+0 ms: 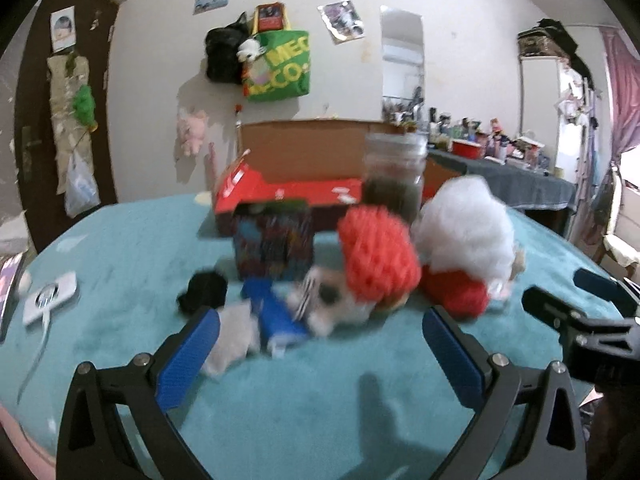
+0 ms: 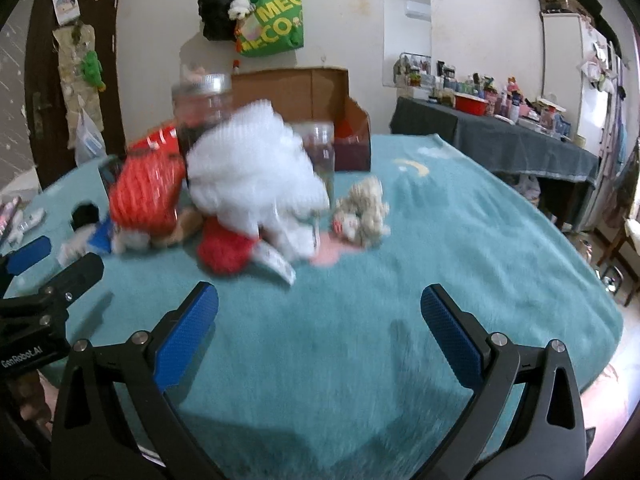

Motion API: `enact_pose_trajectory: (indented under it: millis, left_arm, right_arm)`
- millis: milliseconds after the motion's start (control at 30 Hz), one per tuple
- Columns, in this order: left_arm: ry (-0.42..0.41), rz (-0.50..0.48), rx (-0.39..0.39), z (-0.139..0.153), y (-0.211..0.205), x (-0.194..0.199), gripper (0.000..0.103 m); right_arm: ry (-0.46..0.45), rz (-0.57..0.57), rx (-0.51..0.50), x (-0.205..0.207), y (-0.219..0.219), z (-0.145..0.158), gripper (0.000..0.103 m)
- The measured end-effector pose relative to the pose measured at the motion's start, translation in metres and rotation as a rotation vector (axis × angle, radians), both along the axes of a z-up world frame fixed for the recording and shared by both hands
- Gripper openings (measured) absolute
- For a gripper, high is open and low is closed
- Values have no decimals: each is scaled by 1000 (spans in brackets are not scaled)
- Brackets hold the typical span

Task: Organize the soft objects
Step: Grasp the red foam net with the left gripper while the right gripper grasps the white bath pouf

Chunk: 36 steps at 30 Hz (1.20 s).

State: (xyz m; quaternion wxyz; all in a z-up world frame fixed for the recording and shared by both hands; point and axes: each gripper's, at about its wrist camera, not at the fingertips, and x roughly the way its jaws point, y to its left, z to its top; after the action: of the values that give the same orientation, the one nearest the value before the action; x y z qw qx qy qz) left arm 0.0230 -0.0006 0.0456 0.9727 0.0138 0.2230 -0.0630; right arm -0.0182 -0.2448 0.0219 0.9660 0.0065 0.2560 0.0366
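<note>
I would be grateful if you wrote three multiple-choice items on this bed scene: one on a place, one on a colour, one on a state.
1. Where does the small beige toy lie?
A. Inside the cardboard box
B. On the teal blanket, to the right of the white puff in the right wrist view
C. On the dark table

2. What colour is the bag on the wall?
A. Green
B. Purple
C. Orange

3. How do the two grippers stand?
A. Both open and empty
B. Both shut
C. Left shut on a toy

Answers:
1 B: the beige toy rests on the blanket beside the white puff.
2 A: the bag is green.
3 A: the left gripper and right gripper are spread, holding nothing.
</note>
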Motion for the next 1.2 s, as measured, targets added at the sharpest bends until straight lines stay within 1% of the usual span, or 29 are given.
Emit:
enact_pose_trajectory:
  millis: [100, 200, 267, 400, 567, 600, 667, 733, 800, 833, 867, 933, 967, 1067, 1200]
  left_arm:
    - [-8, -44, 12, 13, -5, 12, 103]
    - [37, -83, 18, 20, -8, 32, 103]
    - [63, -103, 3, 25, -9, 44, 103]
    - [114, -135, -19, 27, -10, 61, 103]
    - [144, -149, -21, 25, -12, 71, 102]
    - [152, -153, -23, 25, -13, 73, 101]
    - [174, -168, -30, 19, -13, 76, 91]
    - [199, -183, -27, 15, -16, 80, 84]
    - [222, -211, -35, 12, -17, 81, 78]
    - [230, -229, -37, 11, -19, 80, 72]
    - [231, -239, -37, 11, -20, 79, 62]
    - [240, -271, -46, 11, -23, 77, 51]
    - [246, -282, -54, 11, -24, 76, 48]
    - [247, -290, -67, 10, -23, 73, 44]
    - [240, -291, -86, 11, -21, 70, 42]
  right_arm:
    - [-31, 32, 23, 11, -5, 21, 103]
    - [-39, 76, 56, 29, -11, 40, 103]
    - [-22, 114, 79, 45, -14, 50, 103]
    - [36, 208, 117, 75, -13, 56, 103]
    - [100, 307, 125, 101, -3, 49, 103]
    - [111, 324, 132, 103, -1, 48, 103]
    - [139, 365, 153, 110, 2, 43, 103]
    - [157, 390, 158, 111, 4, 38, 101]
    - [183, 405, 158, 115, 6, 33, 93]
    - [196, 414, 161, 115, 7, 30, 84]
    - [205, 425, 167, 115, 8, 27, 75]
    - [206, 434, 181, 111, 7, 24, 64]
    - [198, 434, 188, 109, 6, 25, 58]
    - [171, 432, 204, 101, 3, 26, 46]
    - [135, 404, 195, 90, 3, 27, 38]
